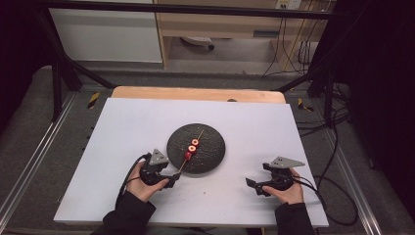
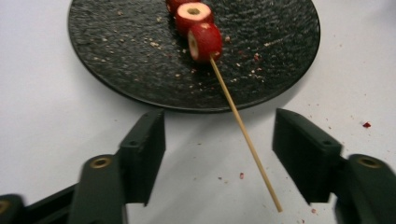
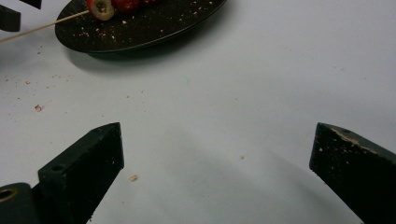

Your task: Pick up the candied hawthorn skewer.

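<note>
A thin wooden skewer [image 2: 243, 130] carries three red fruit slices [image 2: 204, 41] and lies across a black textured plate [image 1: 211, 147], its bare end sticking out over the plate's near-left rim. In the left gripper view, my left gripper [image 2: 217, 119] has its jaws on either side of that bare end, and neither pad touches the stick. From above, this left gripper [image 1: 175, 178] sits just in front of the plate's left edge. My right gripper [image 1: 253, 185] rests open over bare table to the plate's right, with nothing between its jaws [image 3: 217, 135].
The plate stands mid-table on a white board [image 1: 122, 127] with a wooden edge behind it. Red crumbs [image 2: 366, 124] dot the board near the plate. A black metal frame and cables surround the table.
</note>
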The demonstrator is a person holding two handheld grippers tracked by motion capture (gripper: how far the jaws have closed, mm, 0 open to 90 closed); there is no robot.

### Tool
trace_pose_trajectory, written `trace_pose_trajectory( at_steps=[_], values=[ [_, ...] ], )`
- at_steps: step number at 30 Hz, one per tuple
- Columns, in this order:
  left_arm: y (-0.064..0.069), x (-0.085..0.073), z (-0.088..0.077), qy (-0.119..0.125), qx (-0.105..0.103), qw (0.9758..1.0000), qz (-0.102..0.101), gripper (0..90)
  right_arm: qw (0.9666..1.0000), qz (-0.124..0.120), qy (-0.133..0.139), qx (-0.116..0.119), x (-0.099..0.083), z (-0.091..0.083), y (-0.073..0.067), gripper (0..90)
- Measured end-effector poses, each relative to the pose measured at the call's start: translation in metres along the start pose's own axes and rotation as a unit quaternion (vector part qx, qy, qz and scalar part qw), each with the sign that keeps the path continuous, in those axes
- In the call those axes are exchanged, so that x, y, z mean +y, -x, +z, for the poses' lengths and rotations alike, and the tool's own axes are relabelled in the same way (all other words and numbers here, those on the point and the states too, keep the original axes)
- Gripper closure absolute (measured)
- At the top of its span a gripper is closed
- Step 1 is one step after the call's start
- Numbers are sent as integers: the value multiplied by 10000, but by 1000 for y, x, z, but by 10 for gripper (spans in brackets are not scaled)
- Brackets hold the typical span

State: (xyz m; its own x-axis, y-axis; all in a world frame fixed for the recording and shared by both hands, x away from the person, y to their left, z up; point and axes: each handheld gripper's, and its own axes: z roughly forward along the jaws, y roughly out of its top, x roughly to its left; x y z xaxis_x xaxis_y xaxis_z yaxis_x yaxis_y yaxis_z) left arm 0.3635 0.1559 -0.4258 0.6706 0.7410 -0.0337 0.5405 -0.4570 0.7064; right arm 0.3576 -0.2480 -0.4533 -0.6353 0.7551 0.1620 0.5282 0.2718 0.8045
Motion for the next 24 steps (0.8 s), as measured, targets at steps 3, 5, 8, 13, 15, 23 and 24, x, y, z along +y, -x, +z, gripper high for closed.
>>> trace_pose_trajectory(
  at_steps=[3, 5, 8, 13, 15, 23, 24],
  values=[
    [6, 1, 4, -120, 109, 9999, 34, 486, 10000, 6, -2, 1, 0, 0, 0, 39],
    [8, 2, 6, -153, 174, 9997, 16, 583, 10000, 5, -7, 5, 0, 0, 0, 40],
    [10, 3, 8, -189, 248, 9995, -34, 634, 10000, 8, -4, 7, 0, 0, 0, 40],
    [13, 2, 12, -234, 231, 9994, -124, 731, 10000, 8, -5, 13, 0, 0, 0, 40],
    [14, 2, 12, -263, 236, 9993, -133, 787, 10000, 22, -4, 12, 0, 0, 0, 40],
    [17, 2, 14, -337, 402, 9985, -171, 870, 10000, 12, -11, 11, 0, 1, 0, 41],
    [18, 2, 14, -337, 439, 9983, -178, 870, 10000, 12, -11, 11, 0, 1, 0, 41]
  ],
)
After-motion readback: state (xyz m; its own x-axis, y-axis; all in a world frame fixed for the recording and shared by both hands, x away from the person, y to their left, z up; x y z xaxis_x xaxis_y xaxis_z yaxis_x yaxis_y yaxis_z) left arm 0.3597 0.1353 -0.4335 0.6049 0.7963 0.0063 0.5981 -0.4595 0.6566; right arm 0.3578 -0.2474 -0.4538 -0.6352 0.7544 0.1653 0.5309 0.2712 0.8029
